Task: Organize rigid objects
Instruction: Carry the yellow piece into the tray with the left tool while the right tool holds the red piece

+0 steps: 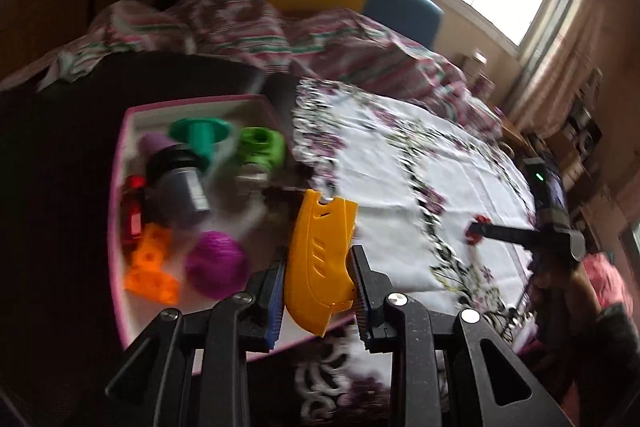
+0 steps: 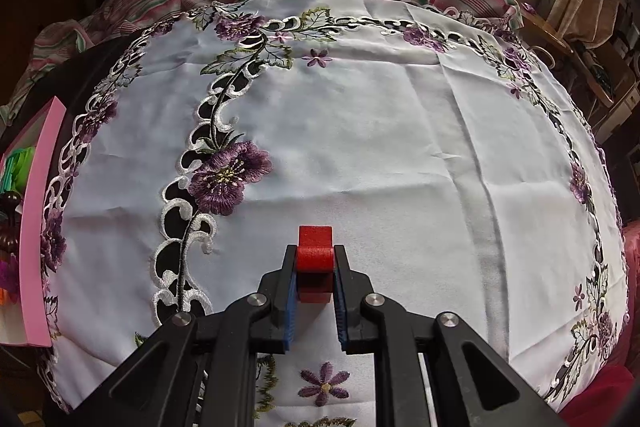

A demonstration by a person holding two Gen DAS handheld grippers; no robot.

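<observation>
My left gripper (image 1: 318, 281) clamped on yellow plastic piece (image 1: 320, 259), held at right edge of pink-rimmed tray (image 1: 120, 163). Tray at bench left edge holds orange block (image 1: 152, 269), purple ball (image 1: 216, 267), green spool (image 1: 202, 135), grey jar (image 1: 182, 183). My right gripper (image 2: 315, 269) clamped on red block (image 2: 315, 259), over white embroidered cloth (image 2: 400, 147) near bench front edge
</observation>
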